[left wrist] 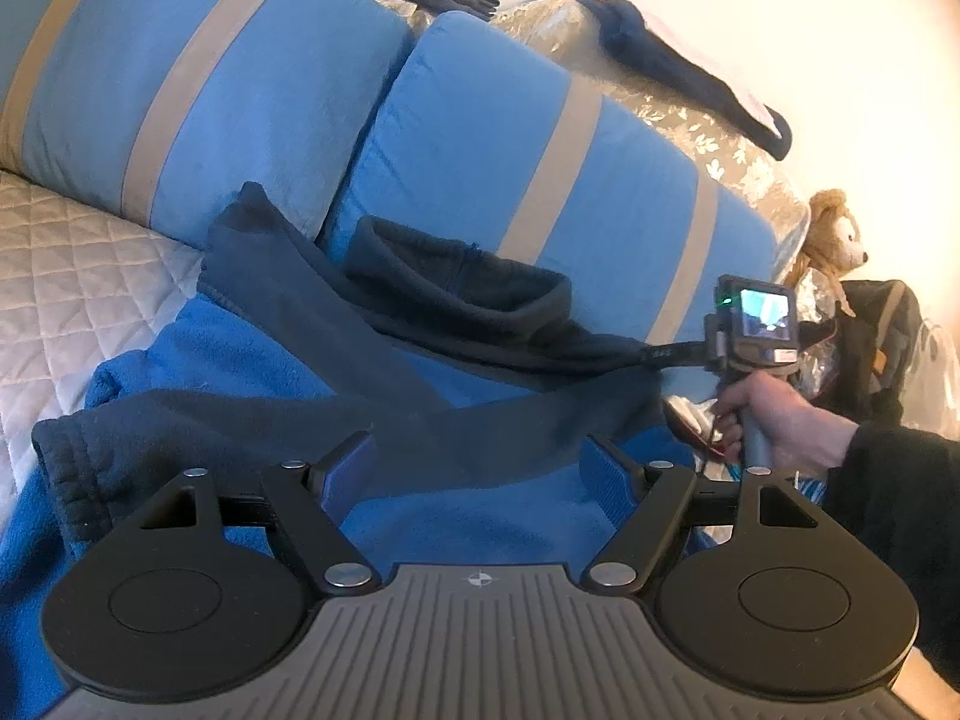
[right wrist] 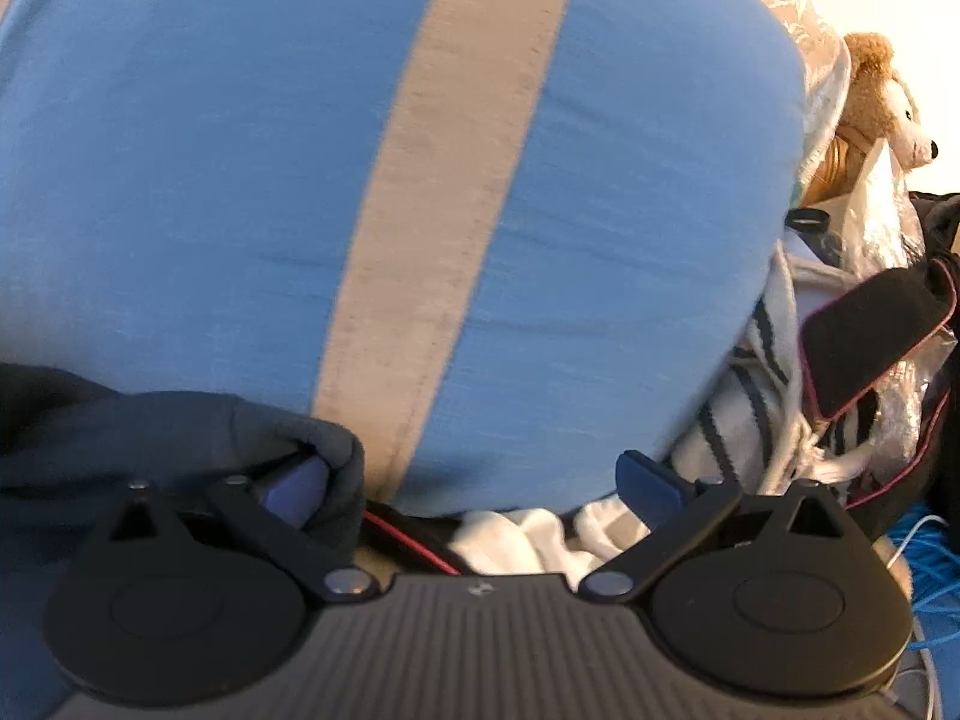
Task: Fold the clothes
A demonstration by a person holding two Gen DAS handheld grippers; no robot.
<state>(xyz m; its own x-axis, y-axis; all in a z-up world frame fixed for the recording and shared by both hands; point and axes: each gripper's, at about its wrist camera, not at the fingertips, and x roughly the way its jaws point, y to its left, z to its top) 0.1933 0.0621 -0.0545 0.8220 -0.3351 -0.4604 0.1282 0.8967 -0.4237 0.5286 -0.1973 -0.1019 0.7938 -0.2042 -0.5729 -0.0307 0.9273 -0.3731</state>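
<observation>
Fleece jacket (left wrist: pixel 252 360) under wide-open left gripper (left wrist: pixel 480 468), untouched.

Two striped blue pillows (left wrist: pixel 198 90), one blue fleece jacket (left wrist: pixel 252 354), one teddy bear (left wrist: pixel 834 240), two grippers (left wrist: pixel 480 468).

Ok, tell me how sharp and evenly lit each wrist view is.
Left wrist view: fairly sharp, fisheye bends the striped cushions, wall washed out at upper right. Right wrist view: softer, the close cushion smeared at its right edge, bright glare beyond the teddy bear.

Bedroom: quilted bed (left wrist: pixel 72 276), striped pillows (left wrist: pixel 198 78)
</observation>
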